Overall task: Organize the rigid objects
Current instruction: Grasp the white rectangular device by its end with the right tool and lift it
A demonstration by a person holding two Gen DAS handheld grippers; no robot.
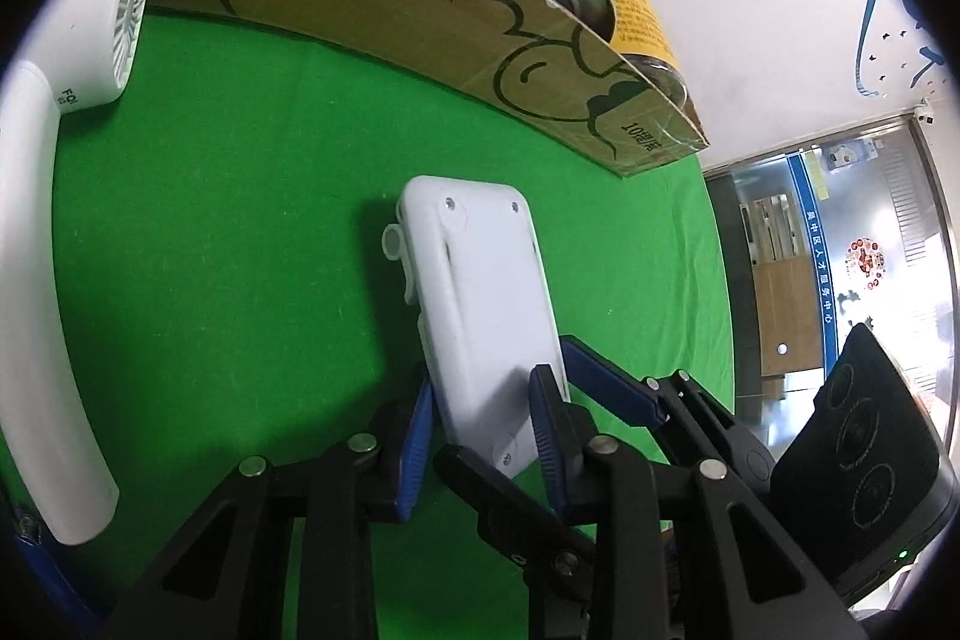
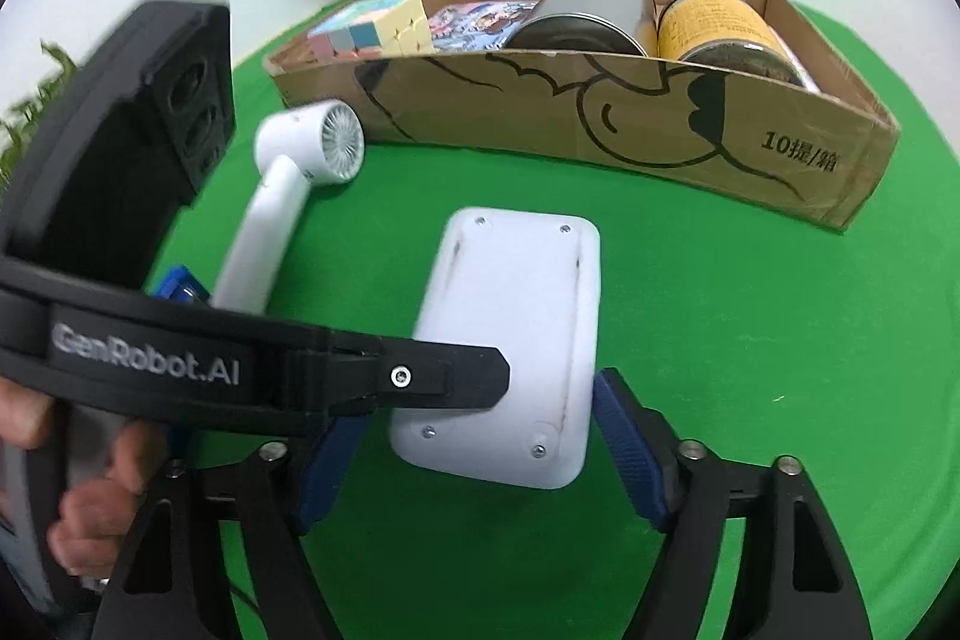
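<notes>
Open green-covered worktop (image 2: 750,340) lies right of the flat white plastic case (image 2: 510,334); the long brown cardboard box (image 2: 630,130) walls the far side, the white handheld fan (image 2: 282,196) blocks the left

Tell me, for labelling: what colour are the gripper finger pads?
Blue pads, clearest in the right wrist view.

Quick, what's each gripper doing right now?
Left gripper: shut on the white plastic case.
Right gripper: open, jaws either side of the case, not gripping.
</notes>
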